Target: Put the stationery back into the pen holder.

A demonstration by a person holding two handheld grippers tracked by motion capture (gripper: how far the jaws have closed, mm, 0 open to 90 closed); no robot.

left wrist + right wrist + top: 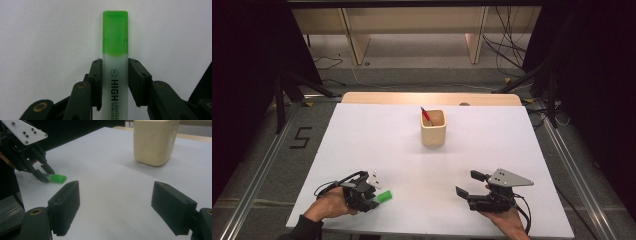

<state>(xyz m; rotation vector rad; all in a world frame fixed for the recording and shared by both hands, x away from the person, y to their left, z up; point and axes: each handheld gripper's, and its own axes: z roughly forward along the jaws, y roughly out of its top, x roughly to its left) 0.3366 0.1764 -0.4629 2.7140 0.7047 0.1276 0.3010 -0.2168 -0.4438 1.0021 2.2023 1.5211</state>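
Observation:
A highlighter (115,50) with a green cap (384,196) and a whitish body lies on the white table (377,145) near the front left. My left gripper (373,200) is shut on the highlighter's body, its two pads (96,80) pressing both sides just behind the cap. From the right gripper view, that left gripper (45,173) tilts down onto the highlighter (58,178). At the front right my right gripper (467,183) hovers low over the table, open, with nothing between its fingers (66,205).
A cream square cup (433,131) stands at the table's middle back with a red pen (426,115) in it; in the right gripper view the cup (153,142) is ahead to the right. Wooden shelving (412,30) and floor cables lie beyond the table.

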